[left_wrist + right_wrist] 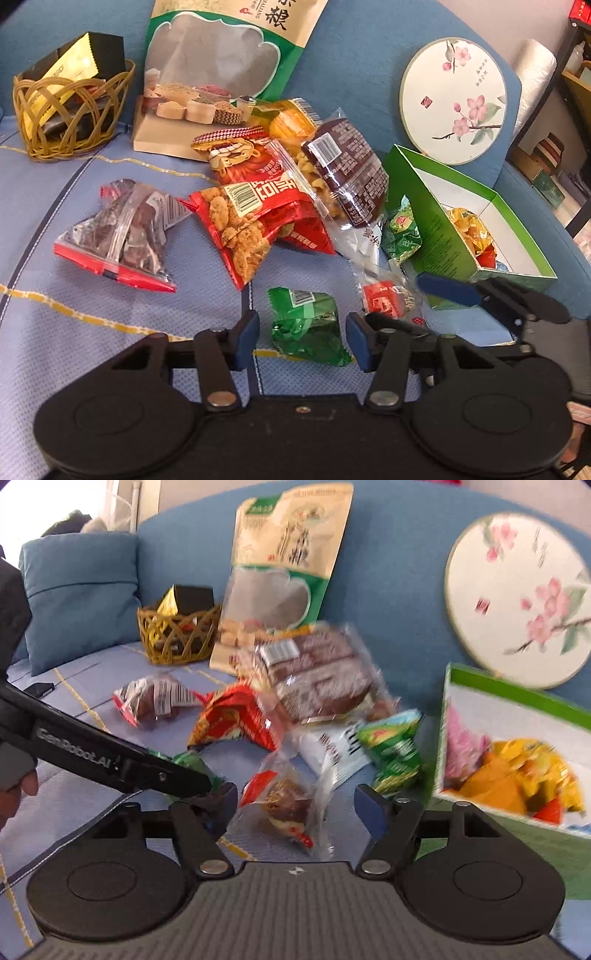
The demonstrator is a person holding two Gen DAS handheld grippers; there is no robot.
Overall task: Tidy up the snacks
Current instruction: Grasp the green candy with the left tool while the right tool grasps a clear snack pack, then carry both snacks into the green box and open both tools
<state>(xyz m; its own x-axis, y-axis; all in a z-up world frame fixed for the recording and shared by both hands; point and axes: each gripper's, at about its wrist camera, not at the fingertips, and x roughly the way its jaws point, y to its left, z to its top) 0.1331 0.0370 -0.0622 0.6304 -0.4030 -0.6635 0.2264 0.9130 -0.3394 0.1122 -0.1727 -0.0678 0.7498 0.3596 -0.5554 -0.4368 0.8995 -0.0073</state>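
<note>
On the blue sofa seat, sorting looks early: most snacks loose in a pile by the green box, which holds only a few yellow and red packets. Wicker basket far left holds black and gold packets. Left gripper fingers wide, straddling a green candy packet, not closed on it. Right gripper fingers wide around a clear-wrapped cake, apparently ungripped
</note>
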